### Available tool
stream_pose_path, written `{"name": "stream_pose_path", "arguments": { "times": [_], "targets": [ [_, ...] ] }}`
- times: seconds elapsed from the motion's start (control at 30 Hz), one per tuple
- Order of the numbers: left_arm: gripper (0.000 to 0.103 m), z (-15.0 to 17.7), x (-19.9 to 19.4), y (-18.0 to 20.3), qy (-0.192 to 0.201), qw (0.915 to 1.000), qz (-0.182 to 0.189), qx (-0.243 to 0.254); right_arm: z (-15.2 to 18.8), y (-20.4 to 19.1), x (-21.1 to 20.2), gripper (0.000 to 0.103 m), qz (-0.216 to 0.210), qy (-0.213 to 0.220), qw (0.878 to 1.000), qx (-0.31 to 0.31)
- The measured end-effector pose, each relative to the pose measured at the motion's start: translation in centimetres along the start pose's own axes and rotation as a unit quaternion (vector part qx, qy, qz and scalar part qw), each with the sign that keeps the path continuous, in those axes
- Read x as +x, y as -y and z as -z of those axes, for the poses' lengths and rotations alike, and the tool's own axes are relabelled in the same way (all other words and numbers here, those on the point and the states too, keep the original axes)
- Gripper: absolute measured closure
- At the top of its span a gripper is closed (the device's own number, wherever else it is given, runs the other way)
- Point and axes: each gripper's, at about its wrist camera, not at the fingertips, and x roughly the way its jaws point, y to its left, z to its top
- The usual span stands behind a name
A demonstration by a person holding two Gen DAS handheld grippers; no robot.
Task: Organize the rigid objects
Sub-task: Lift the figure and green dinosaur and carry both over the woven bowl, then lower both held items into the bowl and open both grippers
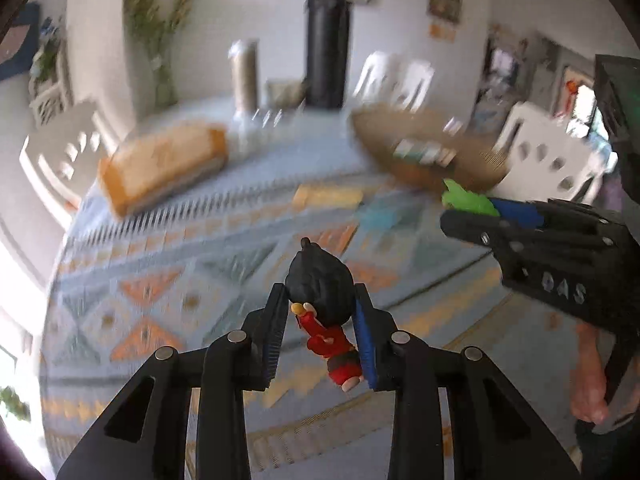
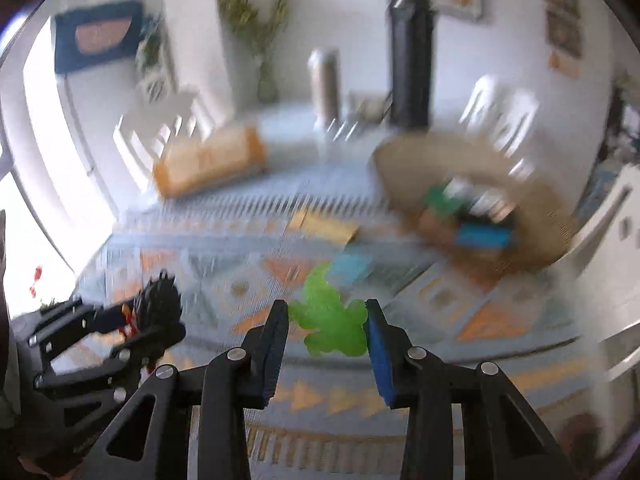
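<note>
The left gripper (image 1: 320, 320) is clamping a black-haired figurine in red (image 1: 324, 312) above the patterned tablecloth (image 1: 160, 280); the right gripper (image 2: 327, 328) is pinching a green toy (image 2: 328, 320). Farther back, a woven basket (image 2: 536, 216) is holding blurred items

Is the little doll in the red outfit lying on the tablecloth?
No, the doll is pinched between the left gripper's pads, lifted above the tablecloth.

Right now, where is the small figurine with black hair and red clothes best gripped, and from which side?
Grip the small black-haired, red-clothed figurine at its round head, pads on its two sides, as the left gripper does now. The head is its widest, firmest part; the thin red body hanging below gives the pads little surface.
</note>
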Motion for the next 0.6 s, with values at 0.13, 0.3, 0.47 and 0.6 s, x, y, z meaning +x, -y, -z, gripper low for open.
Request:
{"name": "stream_pose_path", "arguments": {
  "times": [0.13, 0.3, 0.47, 0.6],
  "targets": [
    [0.074, -5.9, -3.2, 2.6, 0.063, 0.9969, 0.044, 0.015, -4.5, 3.1, -5.7, 0.066, 0.04, 0.071, 0.995, 0.052],
    [0.074, -11.2, -2.0, 5.8, 0.095, 0.9927, 0.069, 0.029, -7.3, 6.6, -7.3, 0.066, 0.112, 0.11, 0.981, 0.112],
    [0.074, -13.5, 3.7, 7.4, 0.075, 0.9938, 0.081, 0.017, -7.4, 10.2, -4.0, 0.066, 0.131, 0.088, 0.973, 0.167],
    [0.074, -13.5, 7.2, 8.7, 0.054, 0.9952, 0.079, 0.022, -7.5, 12.3, -1.2, 0.066, 0.152, 0.077, 0.97, 0.174]
  ]
}}
